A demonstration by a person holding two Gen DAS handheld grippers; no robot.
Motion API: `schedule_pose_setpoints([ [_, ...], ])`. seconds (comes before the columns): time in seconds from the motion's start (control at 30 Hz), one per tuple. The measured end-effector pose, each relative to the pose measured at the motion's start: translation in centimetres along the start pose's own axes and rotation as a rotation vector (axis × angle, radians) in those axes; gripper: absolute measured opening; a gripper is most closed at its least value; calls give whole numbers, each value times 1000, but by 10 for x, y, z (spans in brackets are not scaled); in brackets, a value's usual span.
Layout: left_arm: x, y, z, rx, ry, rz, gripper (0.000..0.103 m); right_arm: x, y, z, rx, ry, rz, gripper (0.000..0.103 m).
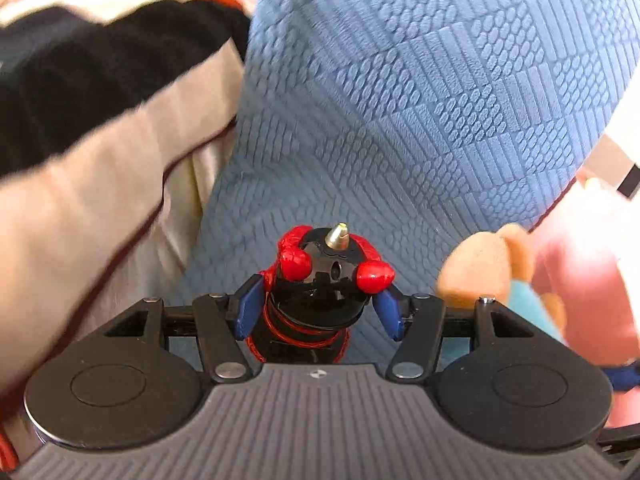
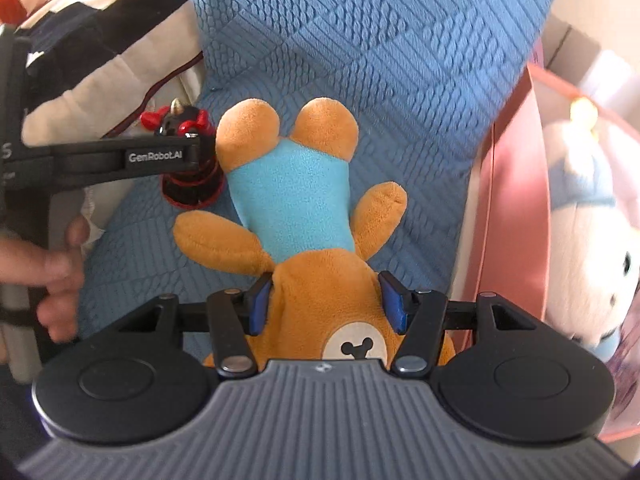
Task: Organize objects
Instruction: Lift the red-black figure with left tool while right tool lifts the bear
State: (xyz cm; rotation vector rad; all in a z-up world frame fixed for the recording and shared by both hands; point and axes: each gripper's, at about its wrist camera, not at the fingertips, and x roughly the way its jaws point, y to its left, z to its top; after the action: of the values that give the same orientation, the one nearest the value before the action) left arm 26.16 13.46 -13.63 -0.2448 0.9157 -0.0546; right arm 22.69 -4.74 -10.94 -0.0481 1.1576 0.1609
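Our left hand-held gripper [image 1: 316, 308] is closed narrow on a small black-and-red figurine [image 1: 320, 280], its blue pads [image 1: 248, 304] pressed against the body just below the head, the brass spike on top pointing toward twelve o'clock. Our right hand-held gripper [image 2: 326, 304] is clamped around the head of an orange teddy bear [image 2: 296, 208] in a turquoise shirt, which hangs inverted, feet toward twelve o'clock and muzzle down by the gripper body. Both toys appear lifted over a blue textured cushion [image 1: 420, 100], so we judge that we are in the carry stage, each toy already picked and not yet set down.

The likely target is the pink basket [image 2: 508, 200] at three o'clock in the right wrist view, where a white plush [image 2: 588, 248] already sits. The next move calls for swinging the bear over the rim and then opening the jaws; the figurine would follow, or go elsewhere, we cannot tell.

The right wrist view alone shows the basket's contents, the left gripper side-on at nine o'clock with the figurine in it, and the person's hand [image 2: 52, 264] on the handle. The left wrist view shows the grip on the figurine closely, with the bear only a blur at three o'clock, and a striped blanket [image 1: 100, 80] at ten o'clock.
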Motion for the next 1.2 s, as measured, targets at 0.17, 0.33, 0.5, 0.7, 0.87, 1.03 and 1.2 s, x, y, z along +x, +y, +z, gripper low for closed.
schedule_pose_setpoints([
  [0.17, -12, 7, -20, -58, 21, 1, 65, 6, -2, -11, 41, 6, 15, 60],
  [0.33, -14, 11, -28, -33, 20, 54, 65, 25, -13, -19, 133, 11, 32, 62],
  [0.5, -9, 20, -33, -50, 54, 54, 65, 30, -15, -23, 159, -25, 37, 65],
  [0.7, -16, 24, -30, -73, 75, 23, 71, 26, -16, -30, 139, -53, 34, 76],
  [0.87, -16, 37, -22, -175, 109, -28, 79, 26, -16, -33, 144, -66, 49, 86],
  [1.03, -13, 42, -22, -202, 139, -38, 81, 30, -11, -35, 92, -71, 56, 87],
  [1.2, -14, 38, -23, -176, 145, -42, 81, 31, -13, -33, 113, -57, 38, 77],
])
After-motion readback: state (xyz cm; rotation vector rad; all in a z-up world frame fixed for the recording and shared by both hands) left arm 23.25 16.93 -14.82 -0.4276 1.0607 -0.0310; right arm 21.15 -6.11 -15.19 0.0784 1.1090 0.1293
